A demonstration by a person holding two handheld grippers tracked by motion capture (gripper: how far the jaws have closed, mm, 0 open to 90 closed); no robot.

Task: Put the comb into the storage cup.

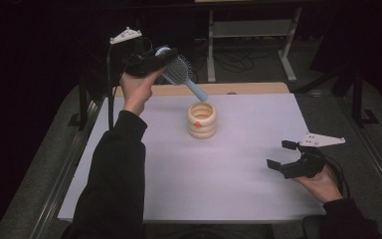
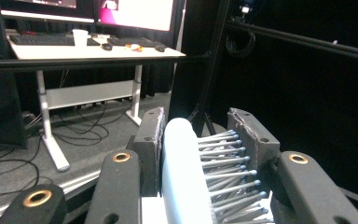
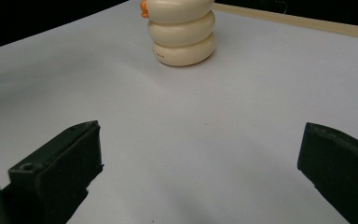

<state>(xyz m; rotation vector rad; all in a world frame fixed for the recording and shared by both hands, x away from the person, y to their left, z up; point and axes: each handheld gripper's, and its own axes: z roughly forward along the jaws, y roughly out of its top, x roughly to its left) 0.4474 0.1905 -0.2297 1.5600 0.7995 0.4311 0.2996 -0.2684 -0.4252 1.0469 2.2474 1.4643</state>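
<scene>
Gripping the head of a pale blue hairbrush (image 1: 179,71), the left tongs (image 1: 155,59) are clenched across it, one jaw against the smooth back and the other pressing into the bristles (image 2: 223,163), as the left gripper view shows up close. The brush is held raised above the far part of the white tabletop (image 1: 199,169), tilted so its handle slants down toward the cream ringed holder (image 1: 202,120), with the handle tip just over the holder's open mouth. The right tongs (image 1: 278,155) rest low near the right edge of the tabletop, jaws spread wide and holding nothing, well apart from the holder; from the right gripper view the holder (image 3: 182,32) stands upright ahead with a small orange mark near its top. I judge the step in hand to be dropping the brush handle-first into the holder. The next move calls for lining the handle up more steeply with the opening, lowering it inside, then loosening the grip without tipping the holder.
</scene>
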